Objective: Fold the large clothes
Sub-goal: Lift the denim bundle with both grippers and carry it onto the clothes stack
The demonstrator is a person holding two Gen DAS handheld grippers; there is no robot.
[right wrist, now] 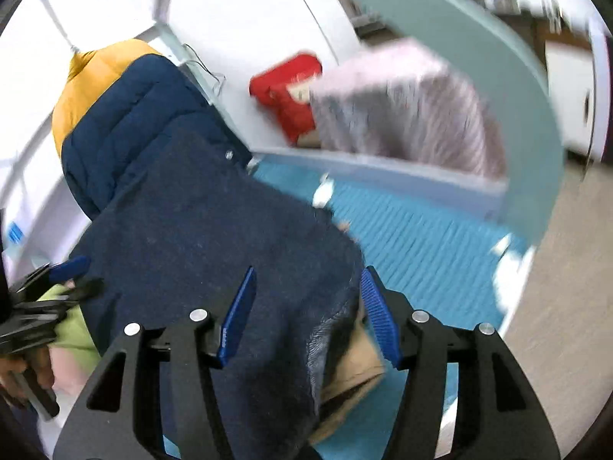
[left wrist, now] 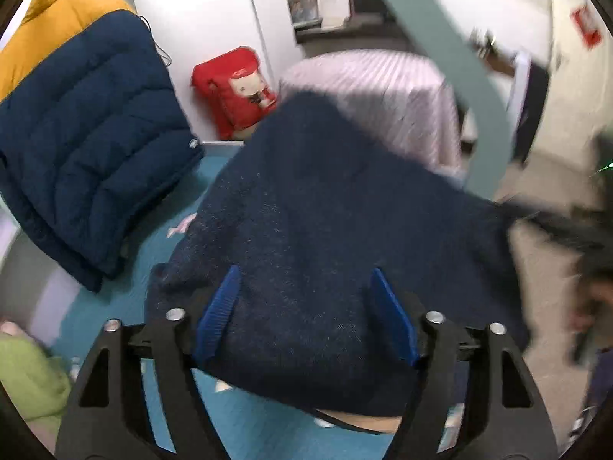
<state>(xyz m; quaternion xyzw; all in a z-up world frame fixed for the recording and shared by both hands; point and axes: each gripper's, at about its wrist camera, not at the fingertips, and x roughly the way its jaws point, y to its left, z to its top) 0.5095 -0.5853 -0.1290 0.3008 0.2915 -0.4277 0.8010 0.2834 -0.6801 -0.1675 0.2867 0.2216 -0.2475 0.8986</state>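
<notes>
Currently the navy knit sweater [left wrist: 325, 199] lies draped on the teal mat [left wrist: 245, 425]. Left hand-held gripper [left wrist: 304, 314] and right hand-held gripper [right wrist: 306, 316] stand wide, fabric between, not pinched. Judged soft, limp, moderately heavy; grip at hem corners.
</notes>
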